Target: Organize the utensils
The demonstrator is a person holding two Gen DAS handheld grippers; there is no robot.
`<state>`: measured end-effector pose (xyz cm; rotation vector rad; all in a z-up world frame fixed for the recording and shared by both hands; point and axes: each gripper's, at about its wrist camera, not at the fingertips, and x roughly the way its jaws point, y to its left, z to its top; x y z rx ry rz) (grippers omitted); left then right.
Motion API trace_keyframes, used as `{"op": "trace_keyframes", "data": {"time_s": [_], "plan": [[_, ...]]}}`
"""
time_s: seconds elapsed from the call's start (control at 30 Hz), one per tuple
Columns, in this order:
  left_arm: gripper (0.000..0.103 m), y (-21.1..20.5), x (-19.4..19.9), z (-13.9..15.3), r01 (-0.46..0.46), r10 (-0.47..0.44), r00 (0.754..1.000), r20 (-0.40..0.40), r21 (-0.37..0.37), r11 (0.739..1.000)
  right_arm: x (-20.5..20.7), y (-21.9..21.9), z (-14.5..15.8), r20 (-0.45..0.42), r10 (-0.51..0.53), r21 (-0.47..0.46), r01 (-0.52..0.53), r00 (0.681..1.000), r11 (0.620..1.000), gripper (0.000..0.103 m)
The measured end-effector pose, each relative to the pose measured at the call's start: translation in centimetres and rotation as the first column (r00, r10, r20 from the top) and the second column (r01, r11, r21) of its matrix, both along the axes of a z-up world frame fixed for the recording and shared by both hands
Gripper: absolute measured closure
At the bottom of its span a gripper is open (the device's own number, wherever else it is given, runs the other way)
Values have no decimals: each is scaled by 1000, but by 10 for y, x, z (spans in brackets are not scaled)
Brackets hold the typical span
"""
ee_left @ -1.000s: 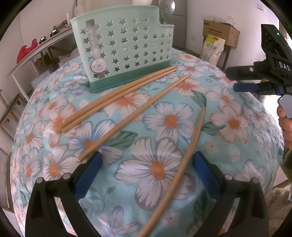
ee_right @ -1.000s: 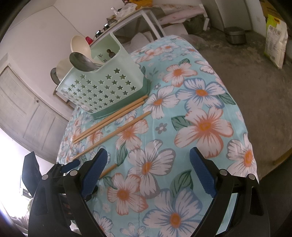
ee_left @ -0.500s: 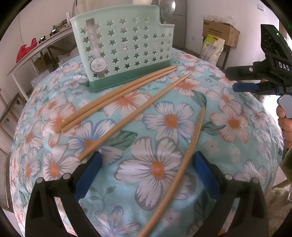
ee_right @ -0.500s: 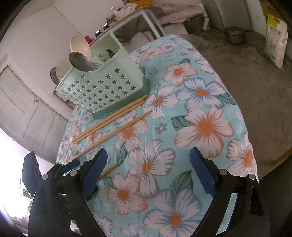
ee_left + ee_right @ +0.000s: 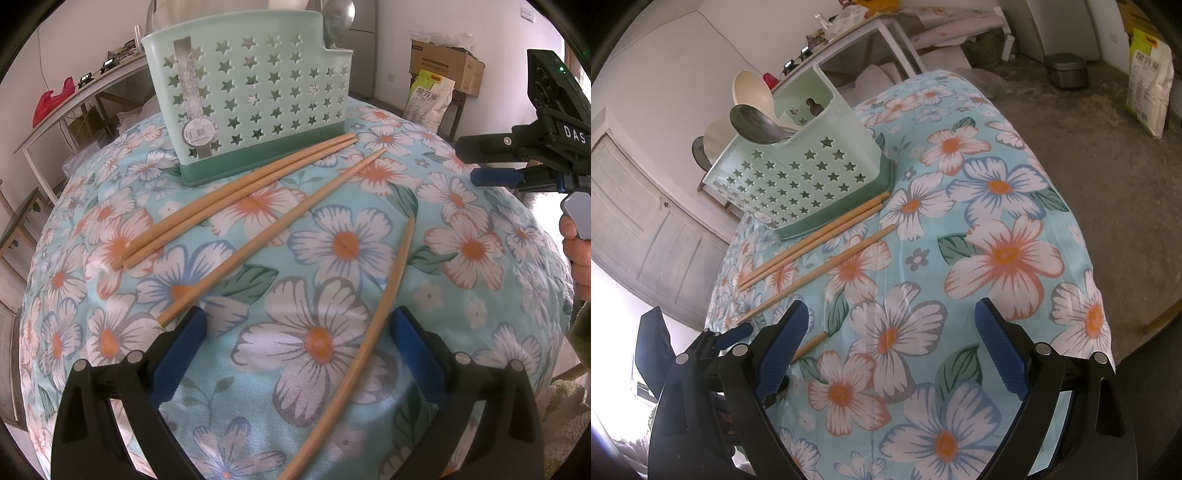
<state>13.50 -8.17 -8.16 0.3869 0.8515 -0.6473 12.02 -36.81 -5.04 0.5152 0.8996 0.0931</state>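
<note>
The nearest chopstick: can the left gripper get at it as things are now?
Probably yes. The left gripper is open, the chopstick lies alone on the cloth, running between its fingers, and nothing covers it.

I read "DAS" in white letters on my right gripper (image 5: pixel 517 162) (cut off at the frame edge); beyond the caddy (image 5: pixel 251 96), a sack (image 5: pixel 430 98) shows "金元宝".

Four chopsticks (image 5: pixel 284 225) before holder (image 5: pixel 255 99) on tablecloth (image 5: pixel 480 280)
</note>
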Motion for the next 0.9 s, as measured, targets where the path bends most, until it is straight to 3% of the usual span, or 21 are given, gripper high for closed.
{"op": "trace_keyframes", "data": {"time_s": [0.77,0.9], "plan": [[6,1,-4,1,1,-1,1000,15,2,1000,-1,1,-1,-3,-4,6,4,1000,1000,16],[6,2,-16,14,44,-41,997,58,-43,998,-2,-1,-2,-2,-11,21,11,1000,1000,16]]}}
